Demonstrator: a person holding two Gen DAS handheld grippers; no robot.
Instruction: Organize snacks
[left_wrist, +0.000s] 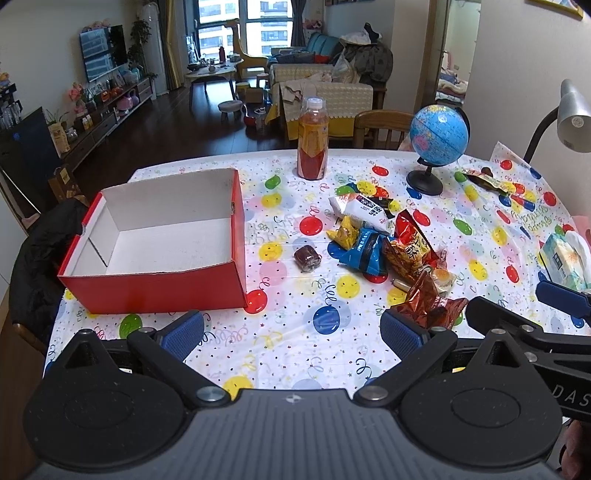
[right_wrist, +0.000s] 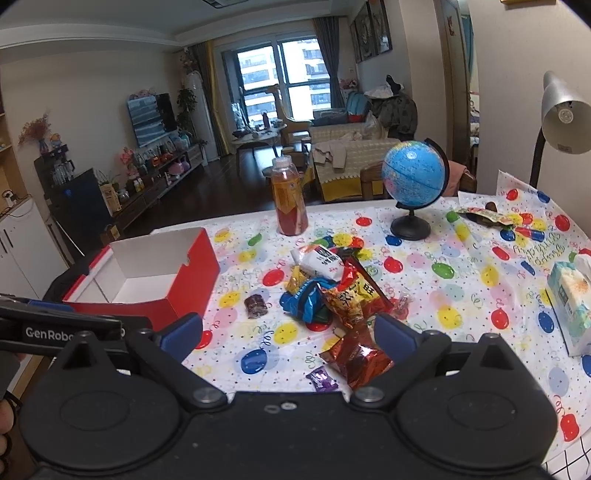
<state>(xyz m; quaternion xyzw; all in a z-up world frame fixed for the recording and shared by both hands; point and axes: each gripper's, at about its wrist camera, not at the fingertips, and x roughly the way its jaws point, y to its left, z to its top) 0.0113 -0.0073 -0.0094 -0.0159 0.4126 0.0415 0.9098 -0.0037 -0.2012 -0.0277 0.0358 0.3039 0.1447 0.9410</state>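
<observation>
Left gripper (left_wrist: 291, 332) and right gripper (right_wrist: 290, 334): jaws wide apart, holding nothing. Snack pile (left_wrist: 384, 243) lies on the table (left_wrist: 295, 354), right of the empty red box (left_wrist: 162, 291). The right gripper's pad partly hides a red wrapper (right_wrist: 360, 360); package print is unreadable.

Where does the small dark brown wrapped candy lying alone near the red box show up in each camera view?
Left wrist view: the small dark brown wrapped candy lies near centre, just right of the red cardboard box.
Right wrist view: the candy lies left of centre, right of the box.
Shared landmark: the blue globe stands behind.
</observation>
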